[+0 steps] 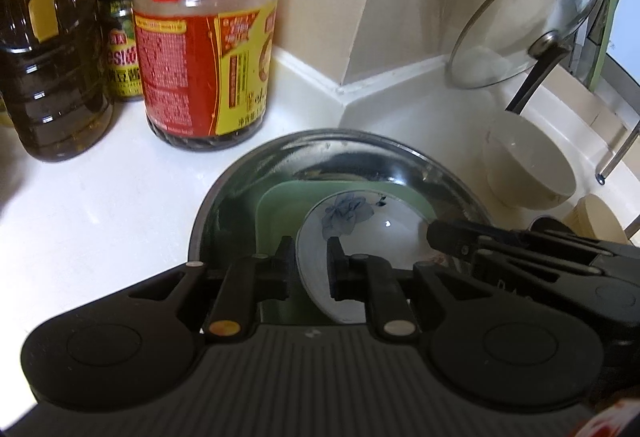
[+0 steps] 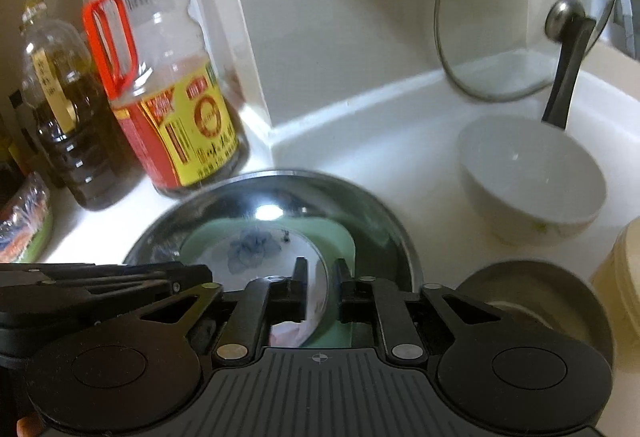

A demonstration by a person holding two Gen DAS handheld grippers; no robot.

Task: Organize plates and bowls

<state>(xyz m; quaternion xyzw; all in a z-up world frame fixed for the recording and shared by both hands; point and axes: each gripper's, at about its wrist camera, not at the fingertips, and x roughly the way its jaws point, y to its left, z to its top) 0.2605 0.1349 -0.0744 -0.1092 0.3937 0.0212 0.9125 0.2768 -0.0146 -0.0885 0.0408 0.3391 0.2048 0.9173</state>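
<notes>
A small white bowl with a blue flower (image 1: 360, 221) (image 2: 256, 249) rests on a square green plate (image 1: 276, 205) (image 2: 340, 233) inside a wide steel dish (image 1: 248, 189) (image 2: 380, 221). My left gripper (image 1: 311, 261) straddles the bowl's near-left rim, and its pads press on the wall. My right gripper (image 2: 320, 273) straddles the bowl's right rim, with a strip of green showing between the rim and its right finger (image 2: 342, 277). Each gripper shows at the edge of the other's view.
Two oil bottles (image 1: 204, 49) (image 1: 48, 49) and a jar (image 1: 120, 37) stand at the back left. A plain white bowl (image 2: 532, 177), a leaning glass lid (image 2: 520, 17), a small steel bowl (image 2: 532, 301) and a beige stack (image 2: 624, 277) crowd the right.
</notes>
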